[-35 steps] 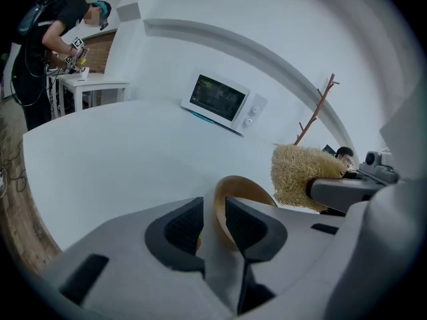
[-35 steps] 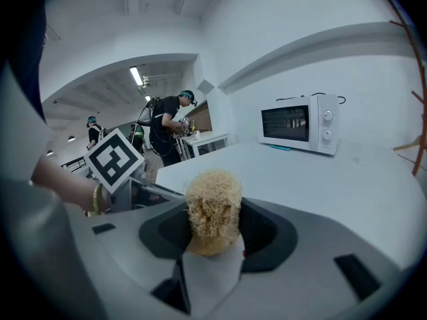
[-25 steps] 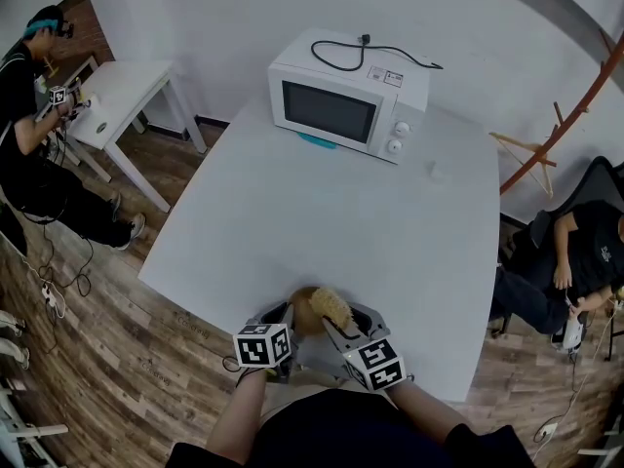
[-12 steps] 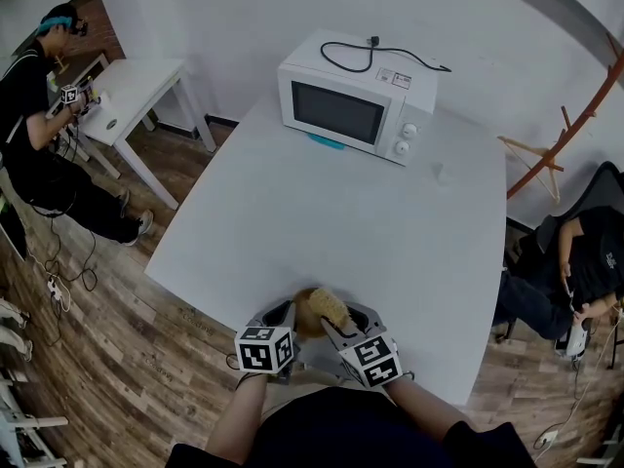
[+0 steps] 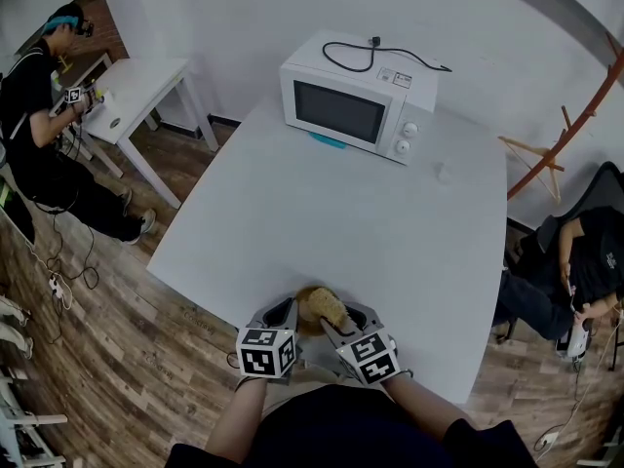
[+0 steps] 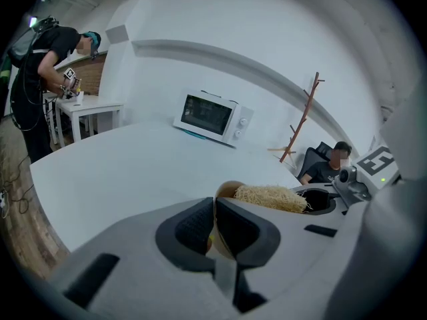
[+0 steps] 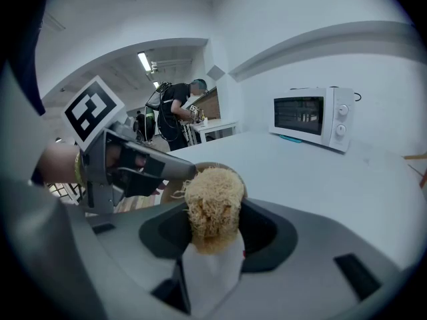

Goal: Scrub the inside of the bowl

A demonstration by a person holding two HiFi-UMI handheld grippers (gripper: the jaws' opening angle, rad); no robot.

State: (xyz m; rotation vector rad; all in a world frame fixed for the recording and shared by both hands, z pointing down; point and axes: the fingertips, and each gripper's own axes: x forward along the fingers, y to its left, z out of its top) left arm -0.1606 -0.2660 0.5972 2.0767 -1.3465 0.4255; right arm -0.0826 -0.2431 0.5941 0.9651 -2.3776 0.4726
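Observation:
A brown wooden bowl is held tilted over the front edge of the white table. My left gripper is shut on its thin rim; the rim shows between the pads in the left gripper view, with the bowl just beyond. My right gripper is shut on a straw-coloured fibrous scrubber, which lies against the bowl's inside. In the right gripper view the scrubber sticks up between the jaws and hides most of the bowl.
A white microwave with a black cable on top stands at the table's far side, a small white object beside it. A person works at a small white table at far left. Another person sits at right.
The grippers, bowl and scrubber stay at the same spot by the table's front edge. The head view has shifted slightly, and the scrubber has barely moved in the bowl.

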